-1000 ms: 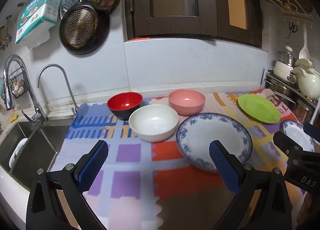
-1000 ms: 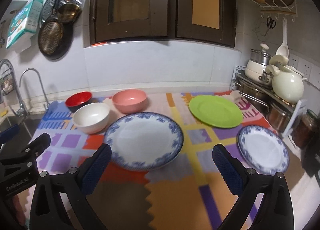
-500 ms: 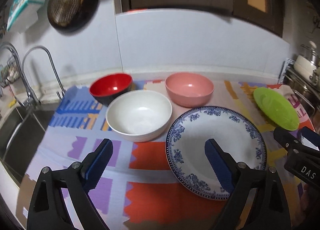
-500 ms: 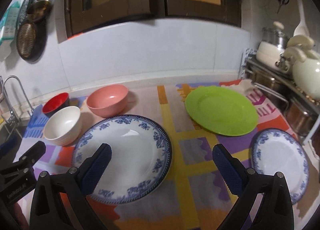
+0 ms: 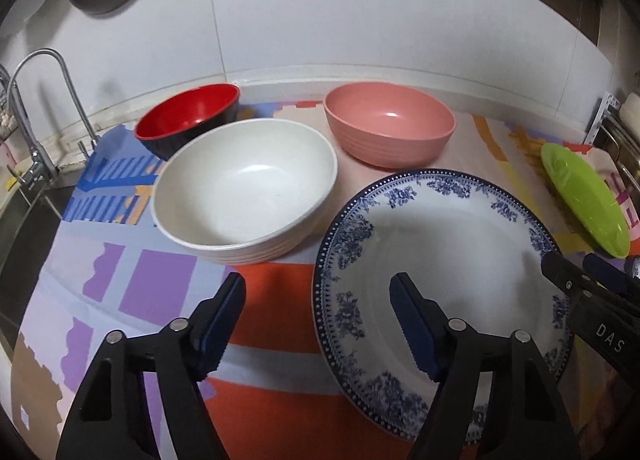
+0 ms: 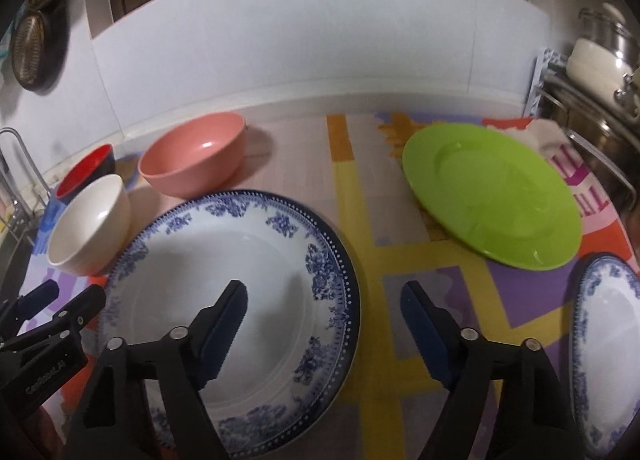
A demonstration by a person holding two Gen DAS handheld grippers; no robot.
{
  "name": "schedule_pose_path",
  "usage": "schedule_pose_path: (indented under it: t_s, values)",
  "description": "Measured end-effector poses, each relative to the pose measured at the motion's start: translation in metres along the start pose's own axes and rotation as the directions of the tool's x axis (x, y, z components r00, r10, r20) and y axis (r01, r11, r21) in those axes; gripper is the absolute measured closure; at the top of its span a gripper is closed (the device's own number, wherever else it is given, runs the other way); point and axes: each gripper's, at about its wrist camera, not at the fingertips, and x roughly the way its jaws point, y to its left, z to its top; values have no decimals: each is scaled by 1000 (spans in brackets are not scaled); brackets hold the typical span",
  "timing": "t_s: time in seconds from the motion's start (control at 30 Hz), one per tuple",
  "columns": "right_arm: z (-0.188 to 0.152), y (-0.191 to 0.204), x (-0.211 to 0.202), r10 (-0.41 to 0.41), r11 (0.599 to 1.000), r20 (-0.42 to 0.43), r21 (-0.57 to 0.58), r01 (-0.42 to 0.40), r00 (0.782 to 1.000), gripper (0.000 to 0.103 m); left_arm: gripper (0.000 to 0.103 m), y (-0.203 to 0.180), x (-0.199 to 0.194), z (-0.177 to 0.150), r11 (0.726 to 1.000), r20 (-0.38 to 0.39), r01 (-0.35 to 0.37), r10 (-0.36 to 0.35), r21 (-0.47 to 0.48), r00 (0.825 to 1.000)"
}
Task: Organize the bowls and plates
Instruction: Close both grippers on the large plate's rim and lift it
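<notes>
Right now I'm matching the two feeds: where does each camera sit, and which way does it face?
Left wrist: on the left gripper, looking down at the white bowl and large blue-patterned plate; the right gripper enters at right.
Right wrist: on the right gripper, over the same plate's right rim, green plate beyond; left gripper at left.
Shared: that plate, all bowls.

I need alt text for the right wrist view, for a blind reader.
The right gripper, jaws open and just closing, straddles the right rim of a large blue-patterned plate. Behind stand a pink bowl, a white bowl and a green plate.
</notes>
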Motion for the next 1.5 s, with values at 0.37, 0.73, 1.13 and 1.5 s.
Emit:
schedule_pose_path:
  t_s: [0.37, 0.73, 1.13, 1.5]
  values:
    - [3, -2, 28, 25, 1000, -64, 8, -25, 998, 47, 46, -5, 23, 7, 1000, -54, 30, -30, -4, 998]
    - [8, -1, 35, 17, 1000, -78, -7, -18, 997, 61, 65, -9, 33, 9, 997, -93, 76, -76, -3, 993]
    - [10, -2, 34, 6, 1000, -93, -18, -8, 996, 66, 65, -12, 30, 11, 998, -102, 70, -68, 9, 992]
    - [3, -3, 11, -34, 999, -76, -29, 32, 997, 68, 66, -16, 8, 5, 994, -59, 94, -91, 60, 994]
